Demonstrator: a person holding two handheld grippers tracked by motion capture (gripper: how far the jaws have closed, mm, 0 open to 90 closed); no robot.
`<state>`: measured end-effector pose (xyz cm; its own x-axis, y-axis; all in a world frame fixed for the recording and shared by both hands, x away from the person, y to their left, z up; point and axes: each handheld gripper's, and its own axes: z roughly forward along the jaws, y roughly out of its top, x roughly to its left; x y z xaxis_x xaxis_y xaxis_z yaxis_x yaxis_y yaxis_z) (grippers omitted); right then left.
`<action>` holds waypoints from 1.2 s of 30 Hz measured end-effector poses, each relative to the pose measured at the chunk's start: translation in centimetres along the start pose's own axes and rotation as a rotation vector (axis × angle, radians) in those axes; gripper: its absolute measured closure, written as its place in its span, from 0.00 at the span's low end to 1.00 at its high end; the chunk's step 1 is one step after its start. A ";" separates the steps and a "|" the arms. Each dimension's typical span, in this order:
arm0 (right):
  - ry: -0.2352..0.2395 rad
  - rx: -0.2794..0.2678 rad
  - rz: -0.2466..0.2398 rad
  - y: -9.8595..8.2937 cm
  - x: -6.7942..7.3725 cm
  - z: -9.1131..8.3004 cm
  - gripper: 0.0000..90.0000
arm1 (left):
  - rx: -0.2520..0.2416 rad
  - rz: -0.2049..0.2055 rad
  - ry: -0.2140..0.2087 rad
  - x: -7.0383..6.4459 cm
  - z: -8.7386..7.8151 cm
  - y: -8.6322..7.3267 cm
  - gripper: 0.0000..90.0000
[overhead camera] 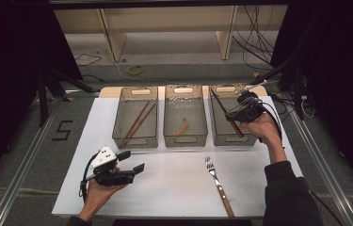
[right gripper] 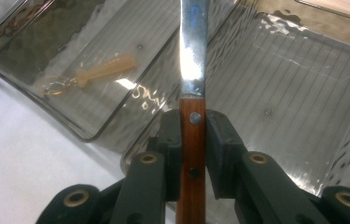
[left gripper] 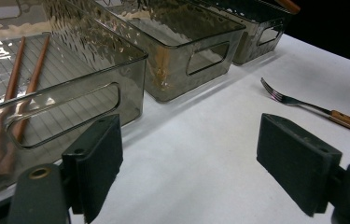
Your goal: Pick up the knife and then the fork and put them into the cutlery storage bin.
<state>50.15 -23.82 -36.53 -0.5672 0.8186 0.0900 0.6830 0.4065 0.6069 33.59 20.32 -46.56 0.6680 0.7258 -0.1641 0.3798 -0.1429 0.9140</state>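
At the near edge of the white desk (overhead camera: 174,188), the left tongs (overhead camera: 134,162) are held just above the surface in the person's left hand (overhead camera: 100,190), their jaws spread wide apart with nothing between them; in the left gripper view only bare desk is seen between the two black pads. A fork (overhead camera: 219,186) with a wooden handle is laid on the desk to the right of them, well apart, its tines turned toward the bins. Farther back, three smoky clear bins are set side by side: the left bin (overhead camera: 135,139) is seen to hold a pair of brown chopsticks (overhead camera: 139,120), and the middle bin (overhead camera: 185,138) a small pale wooden piece (overhead camera: 181,127), possibly a spoon, though its shape is not plain. Over the right bin (overhead camera: 221,137), the right tongs (overhead camera: 233,113) are held by the right hand (overhead camera: 261,127) and are clamped on a knife (right gripper: 192,79). In the right gripper view the wooden handle is gripped squarely between the two pads near its upper rivet, and the steel blade is carried straight out beyond the jaw tips, above the ribbed floor of that bin, pointing toward its far wall.
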 end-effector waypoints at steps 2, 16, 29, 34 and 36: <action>-0.006 0.000 0.007 0.2 -0.1 0.1 0.87 | 0.000 0.000 0.000 0.0 0.0 0.0 0.24; -0.036 -0.003 0.066 1.1 -1.1 1.3 0.87 | -0.004 0.003 0.000 0.1 -0.1 0.0 0.24; -0.055 -0.004 0.106 1.3 -1.5 2.4 0.87 | -0.006 0.001 0.001 0.1 -0.1 0.0 0.24; -0.062 -0.002 0.116 1.4 -1.4 2.9 0.87 | -0.004 0.001 0.002 0.1 -0.1 -0.1 0.24; -0.062 0.004 0.123 1.3 -1.4 3.1 0.86 | -0.006 0.000 0.003 0.2 -0.1 -0.1 0.24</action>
<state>53.26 -23.14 -38.31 -0.4493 0.8860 0.1145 0.7475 0.3027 0.5913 33.60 20.52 -46.59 0.6659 0.7281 -0.1630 0.3761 -0.1389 0.9161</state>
